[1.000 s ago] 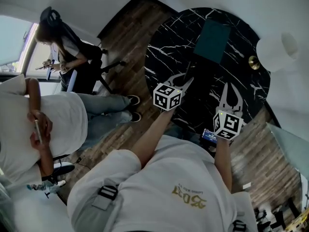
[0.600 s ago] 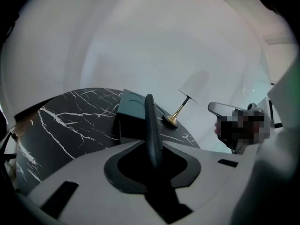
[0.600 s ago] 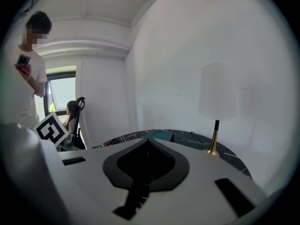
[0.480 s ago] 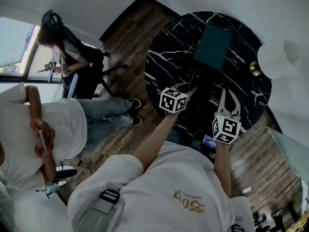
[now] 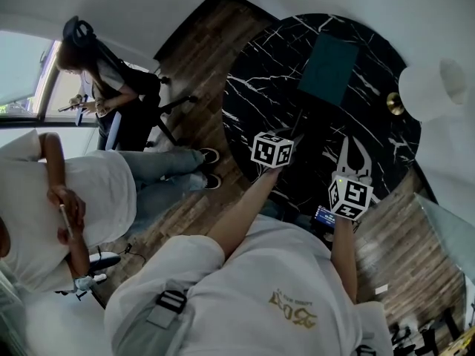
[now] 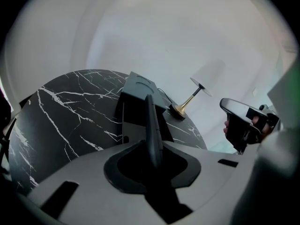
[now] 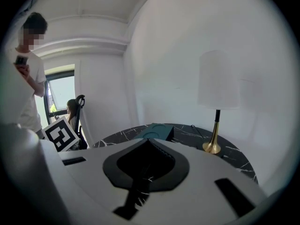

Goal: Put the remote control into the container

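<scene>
Above the table, my left gripper clamps the remote by its flat faces, judged light, stiff, slick; right gripper closed, empty.

container on table, lamp right

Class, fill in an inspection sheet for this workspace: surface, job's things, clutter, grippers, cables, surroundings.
Surface: round black marble table, white veins, mostly bare.
Job's things: remote held on edge in the left gripper, above the table; teal container on the table's far side, remote not yet in it.
Clutter: lamp with a brass foot at the table's edge.
Grippers: left gripper shut on the remote; right gripper shut, nothing in it.
Cables: thin cord on the table near the lamp.
Surroundings: wood floor, white wall; standing person and seated person left of the table, by a window.
</scene>
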